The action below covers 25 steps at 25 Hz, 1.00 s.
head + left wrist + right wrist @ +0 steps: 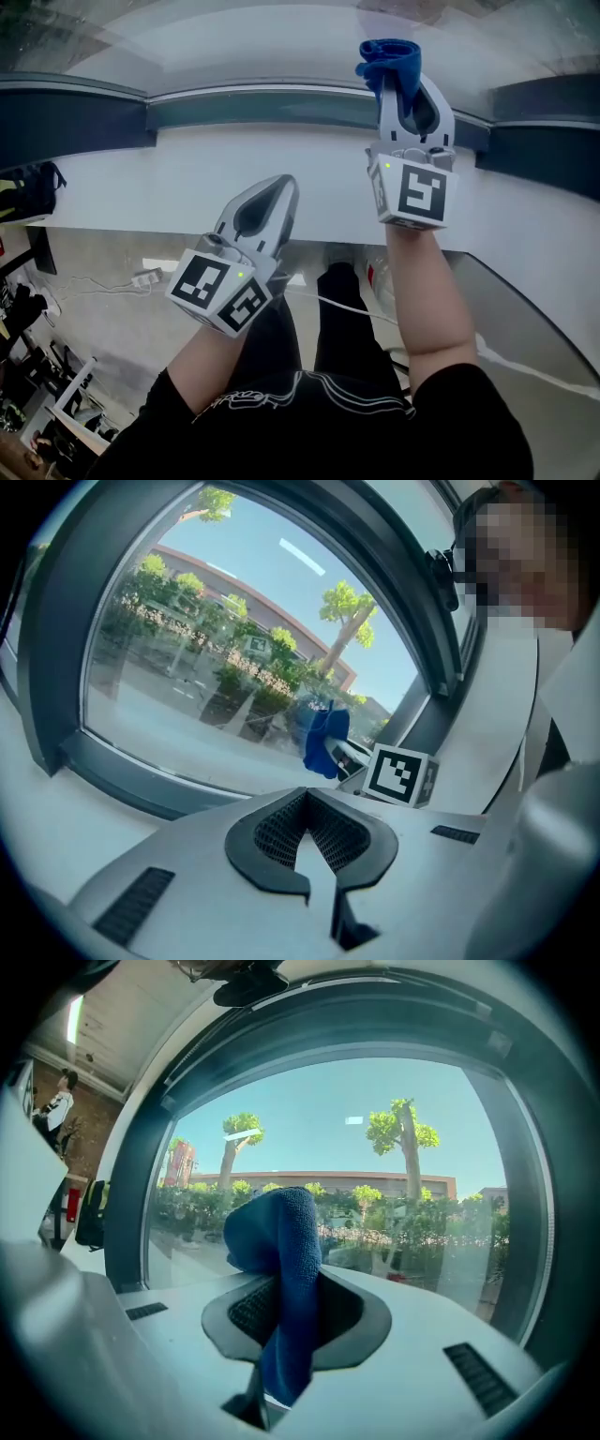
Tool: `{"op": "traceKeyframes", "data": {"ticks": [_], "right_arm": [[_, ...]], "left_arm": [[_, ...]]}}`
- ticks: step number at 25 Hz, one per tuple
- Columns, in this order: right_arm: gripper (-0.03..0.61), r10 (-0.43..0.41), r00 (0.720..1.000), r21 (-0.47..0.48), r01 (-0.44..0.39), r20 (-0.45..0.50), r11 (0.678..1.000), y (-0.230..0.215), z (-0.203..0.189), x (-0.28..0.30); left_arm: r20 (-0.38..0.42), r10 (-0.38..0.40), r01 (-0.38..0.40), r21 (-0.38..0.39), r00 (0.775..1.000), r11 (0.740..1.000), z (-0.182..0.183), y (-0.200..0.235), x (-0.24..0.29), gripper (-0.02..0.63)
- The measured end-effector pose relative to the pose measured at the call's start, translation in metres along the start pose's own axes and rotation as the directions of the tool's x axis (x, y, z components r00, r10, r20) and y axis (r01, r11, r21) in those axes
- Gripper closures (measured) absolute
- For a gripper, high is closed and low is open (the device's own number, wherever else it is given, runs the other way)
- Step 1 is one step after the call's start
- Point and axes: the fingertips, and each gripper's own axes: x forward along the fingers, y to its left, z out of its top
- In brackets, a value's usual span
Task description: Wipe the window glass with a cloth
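The cloth [286, 1241] is blue fabric with a fine, nubby, towel-like pile, soft and matt. The right gripper [403, 89] and left gripper [278, 192] have smooth, matt, pale-grey plastic shells. The pads [336, 834] inside their jaws are black, finely ribbed and rubbery-looking. The window glass [375, 1138] is clear and glossy, with faint reflections. Its frame [56, 667] is dark grey with a dull sheen. The sill [234, 159] is smooth white.

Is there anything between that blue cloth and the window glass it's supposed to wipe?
Nothing visible. The right gripper is clamped on the blue cloth, and the window glass lies directly ahead with no object between them. The left gripper, shut and empty, sits lower and off to the side.
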Motion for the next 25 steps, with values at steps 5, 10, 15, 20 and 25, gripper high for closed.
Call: {"op": "traceKeyframes", "data": {"ticks": [5,10,15,20,25], "right_arm": [[0.515,-0.063,0.998,-0.002,0.063,-0.01,0.998,-0.065,-0.007,-0.022],[0.515,-0.158,0.987,0.019,0.159,-0.012,0.987,-0.136,-0.022,-0.046],[0.515,-0.252,0.967,0.034,0.253,-0.03,0.967,-0.203,-0.036,-0.067],[0.515,-0.345,0.937,0.076,0.349,-0.061,0.934,-0.259,-0.053,-0.087],[0.515,-0.35,0.934,0.087,0.356,-0.073,0.93,-0.277,-0.057,-0.09]], "left_arm": [[-0.024,-0.042,0.042,0.023,0.999,0.999,-0.005,-0.045,0.032,0.609],[-0.056,-0.079,0.082,0.052,0.995,0.995,-0.018,-0.081,0.064,0.607],[-0.079,-0.104,0.11,0.072,0.991,0.991,-0.025,-0.114,0.092,0.608],[-0.081,-0.116,0.123,0.095,0.99,0.988,-0.027,-0.137,0.114,0.609],[-0.083,-0.122,0.131,0.107,0.989,0.986,-0.023,-0.154,0.127,0.607]]}}
